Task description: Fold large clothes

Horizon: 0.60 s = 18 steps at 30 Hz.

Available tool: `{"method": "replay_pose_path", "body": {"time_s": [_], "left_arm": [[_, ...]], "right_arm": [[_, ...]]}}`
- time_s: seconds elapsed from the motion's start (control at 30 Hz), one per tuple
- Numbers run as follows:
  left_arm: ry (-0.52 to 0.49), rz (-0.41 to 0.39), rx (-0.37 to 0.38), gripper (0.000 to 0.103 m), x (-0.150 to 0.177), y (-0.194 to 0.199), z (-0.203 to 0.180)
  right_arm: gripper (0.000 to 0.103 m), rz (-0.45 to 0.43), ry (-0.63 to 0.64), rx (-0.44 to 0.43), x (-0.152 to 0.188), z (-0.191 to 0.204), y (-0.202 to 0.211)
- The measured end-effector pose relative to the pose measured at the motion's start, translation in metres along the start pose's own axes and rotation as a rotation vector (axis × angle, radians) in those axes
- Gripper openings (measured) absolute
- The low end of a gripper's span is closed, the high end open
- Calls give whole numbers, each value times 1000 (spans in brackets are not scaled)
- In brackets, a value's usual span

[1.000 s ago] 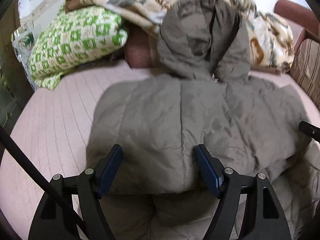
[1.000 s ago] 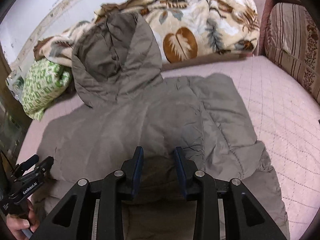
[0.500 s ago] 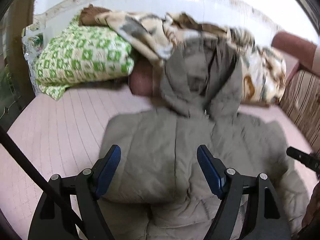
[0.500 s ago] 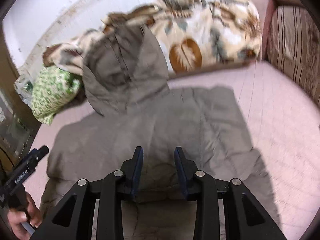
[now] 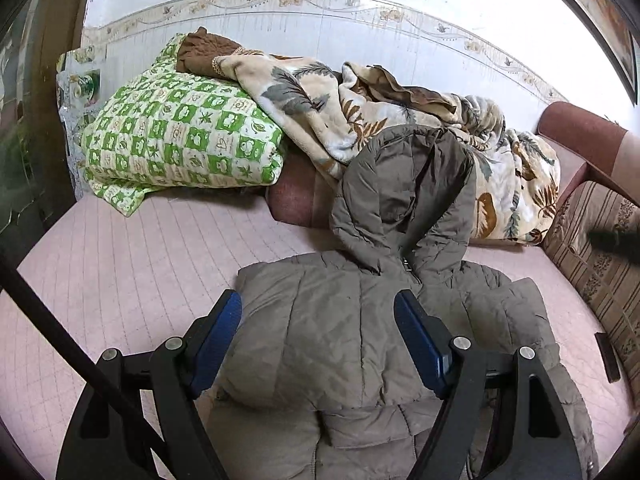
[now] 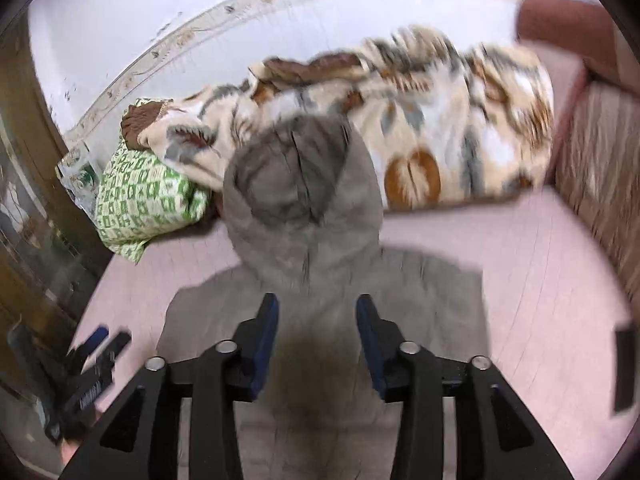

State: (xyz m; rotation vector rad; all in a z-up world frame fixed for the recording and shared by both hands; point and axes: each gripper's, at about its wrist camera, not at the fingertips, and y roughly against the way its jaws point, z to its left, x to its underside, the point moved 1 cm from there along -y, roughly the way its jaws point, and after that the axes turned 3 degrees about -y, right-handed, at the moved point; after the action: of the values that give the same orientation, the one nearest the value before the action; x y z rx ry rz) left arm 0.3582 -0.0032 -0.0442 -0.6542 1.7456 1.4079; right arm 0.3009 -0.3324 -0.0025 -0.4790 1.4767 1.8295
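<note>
The pink quilted bed carries the grey padded jacket, folded, its hood against the leaf-print blanket. The left tongs hang released above its body. The right tongs, opening with nothing between them, hover below the hood.

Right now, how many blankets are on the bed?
2: a green checked blanket folded at the far left, and a leaf-print blanket heaped behind the jacket's hood. More may be hidden underneath.
</note>
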Motion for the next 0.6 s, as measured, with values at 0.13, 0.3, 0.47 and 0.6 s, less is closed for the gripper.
{"method": "replay_pose_path", "body": {"time_s": [0.13,0.3,0.47,0.6], "left_arm": [[11,15,3,78,1,-10,2],[6,33,6,78,3,-23,-2],[0,70,17,78,8,-39,-7],[1,86,24,78,10,-48,-7]], "right_arm": [[50,-32,77,41,-58,20,-19],[50,-43,94,100,-112,21,-77],[51,-21,42,126,-143,5,-135],[50,-17,38,156,-158,-6,-173]]}}
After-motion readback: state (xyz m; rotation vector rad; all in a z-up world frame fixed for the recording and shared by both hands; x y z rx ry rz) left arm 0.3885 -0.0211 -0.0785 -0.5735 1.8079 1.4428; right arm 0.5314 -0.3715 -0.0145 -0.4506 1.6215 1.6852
